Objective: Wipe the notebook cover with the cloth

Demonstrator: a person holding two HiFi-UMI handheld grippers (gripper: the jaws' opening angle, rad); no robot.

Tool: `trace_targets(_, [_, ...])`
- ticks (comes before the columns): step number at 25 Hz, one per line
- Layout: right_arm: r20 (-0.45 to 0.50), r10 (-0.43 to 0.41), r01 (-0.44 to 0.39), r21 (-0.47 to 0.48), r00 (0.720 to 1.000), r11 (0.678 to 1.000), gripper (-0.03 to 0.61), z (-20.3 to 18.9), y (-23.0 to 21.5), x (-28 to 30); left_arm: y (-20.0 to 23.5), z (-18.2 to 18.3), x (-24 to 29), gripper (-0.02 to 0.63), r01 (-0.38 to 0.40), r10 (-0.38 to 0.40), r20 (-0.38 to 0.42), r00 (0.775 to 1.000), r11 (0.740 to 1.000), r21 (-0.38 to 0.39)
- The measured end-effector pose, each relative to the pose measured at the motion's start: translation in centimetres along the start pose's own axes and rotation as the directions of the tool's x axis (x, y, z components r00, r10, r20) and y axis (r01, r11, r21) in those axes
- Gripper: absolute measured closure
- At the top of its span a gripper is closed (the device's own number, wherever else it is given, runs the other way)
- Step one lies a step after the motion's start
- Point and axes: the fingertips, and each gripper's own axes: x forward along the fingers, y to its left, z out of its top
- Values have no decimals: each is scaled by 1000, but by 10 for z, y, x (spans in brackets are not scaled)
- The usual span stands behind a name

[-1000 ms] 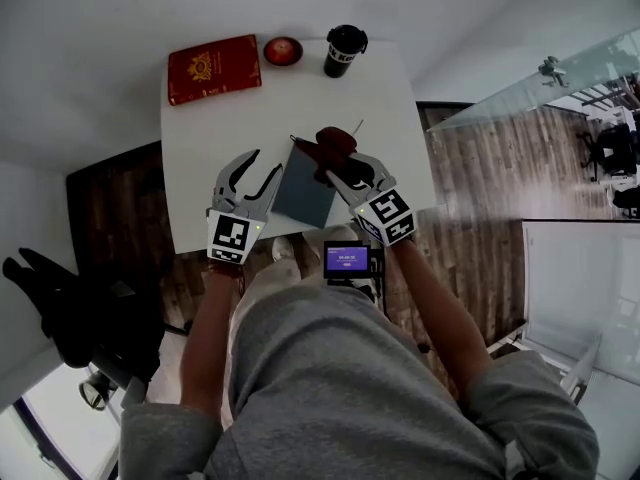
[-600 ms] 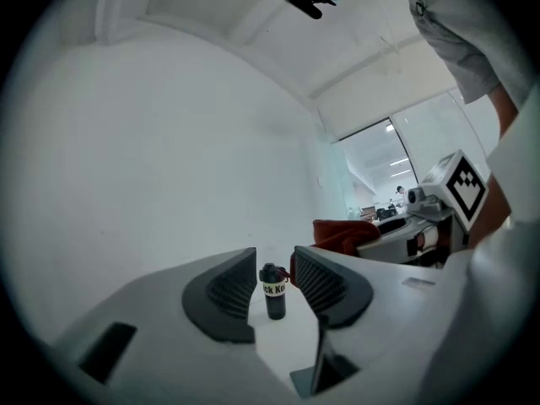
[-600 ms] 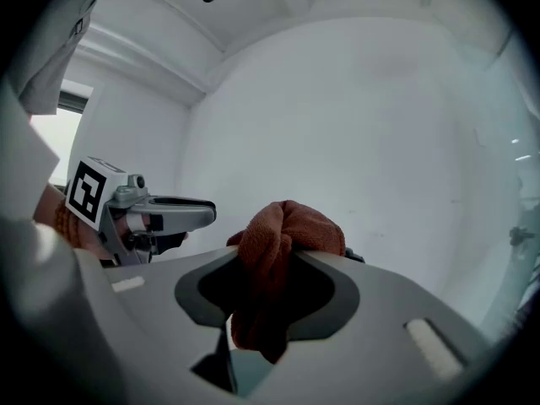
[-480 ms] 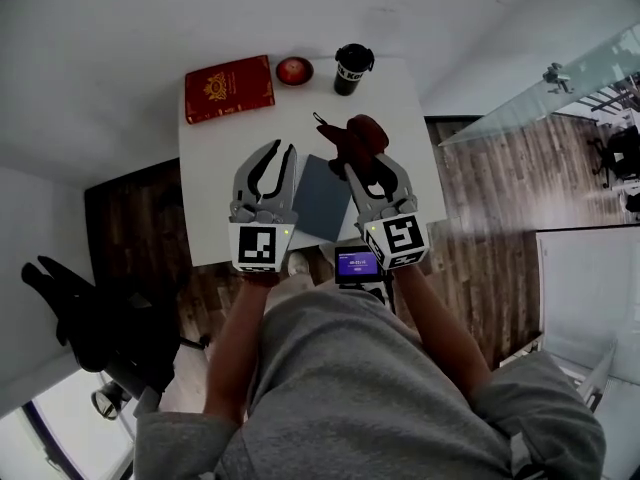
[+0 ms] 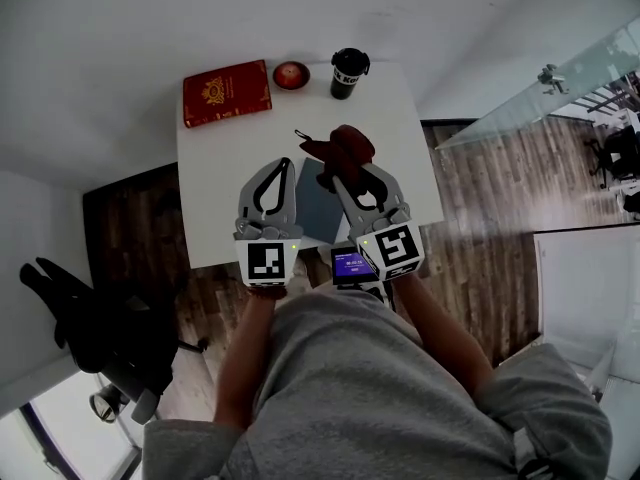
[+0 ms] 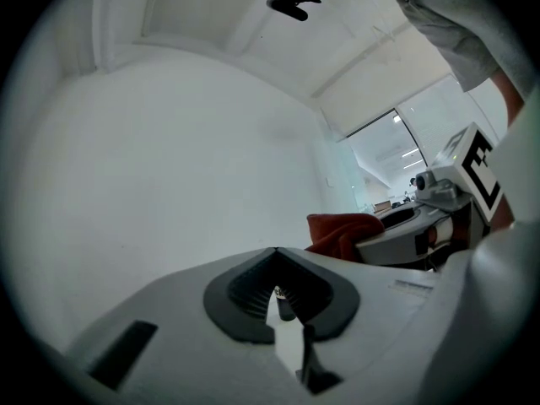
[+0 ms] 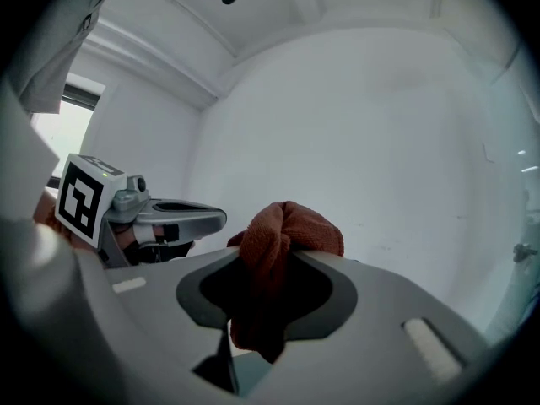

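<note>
In the head view the dark grey-blue notebook lies flat near the front edge of the white table. Both grippers hang above it, side by side. My right gripper is shut on a bunched dark red cloth, which hangs out past its tips; its jaws have just tightened on it. The right gripper view shows the cloth pinched between the pads of the right gripper. My left gripper has just been closing and is now shut with nothing between its tips.
A red book, a small red round object and a black cup stand along the table's far edge. A small device with a lit purple screen sits at the near edge. A black chair stands at the left.
The left gripper's jaws went from wide open to shut. Both grippers rose above the table and drew closer together, and the cloth came up with the right one.
</note>
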Motion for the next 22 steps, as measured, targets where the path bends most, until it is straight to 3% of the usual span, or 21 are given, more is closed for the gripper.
trace_targets(22, [-71,83,-83,8,994,997,456,-21,4,-14,-28,-24,3,618,86,-87,-46,995,996,-23])
